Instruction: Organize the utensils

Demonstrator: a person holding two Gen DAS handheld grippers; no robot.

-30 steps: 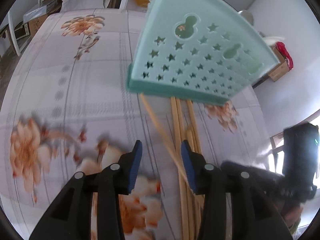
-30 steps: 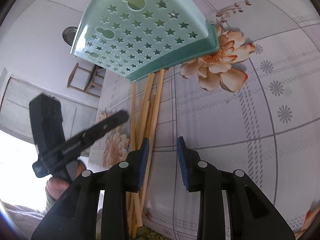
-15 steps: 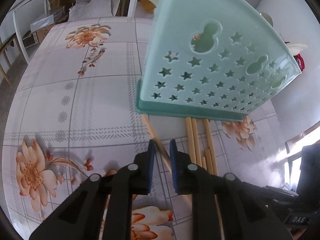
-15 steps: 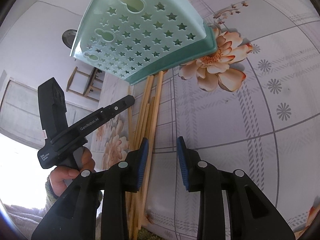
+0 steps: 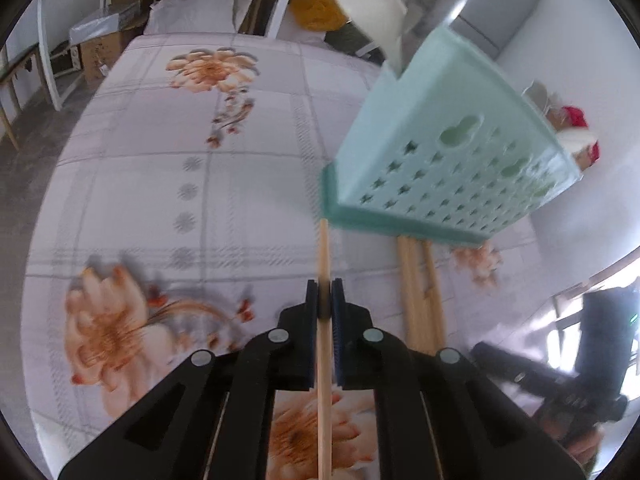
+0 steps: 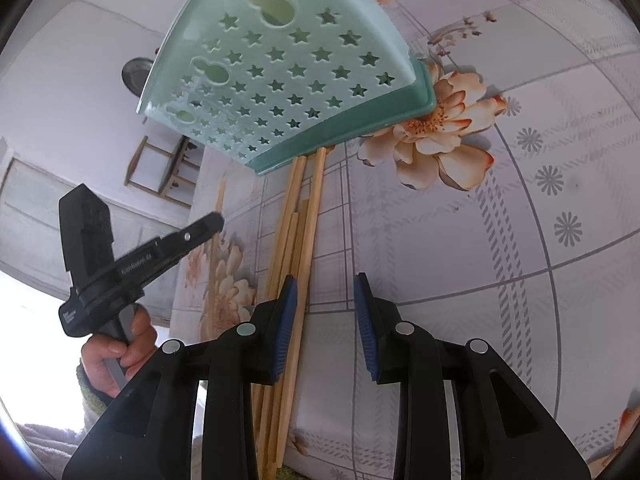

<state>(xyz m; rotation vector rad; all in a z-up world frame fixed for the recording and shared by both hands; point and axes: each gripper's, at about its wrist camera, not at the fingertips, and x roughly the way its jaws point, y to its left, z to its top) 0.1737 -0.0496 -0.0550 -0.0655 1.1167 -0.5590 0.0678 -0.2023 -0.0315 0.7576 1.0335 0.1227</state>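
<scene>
Left wrist view — left tongs [image 5: 325, 300] clamp one chopstick [image 5: 323, 256].

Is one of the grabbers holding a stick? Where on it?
Yes. The left gripper is shut on one wooden chopstick, pinching it partway along its length. The right gripper is open and holds nothing.

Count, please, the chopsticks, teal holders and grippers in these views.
Chopsticks: 5 discernible (held chopstick in left gripper, 4 loose chopsticks bunched)
Teal holder: 1
Grippers: 2 (right gripper open)
Total: 8
</scene>
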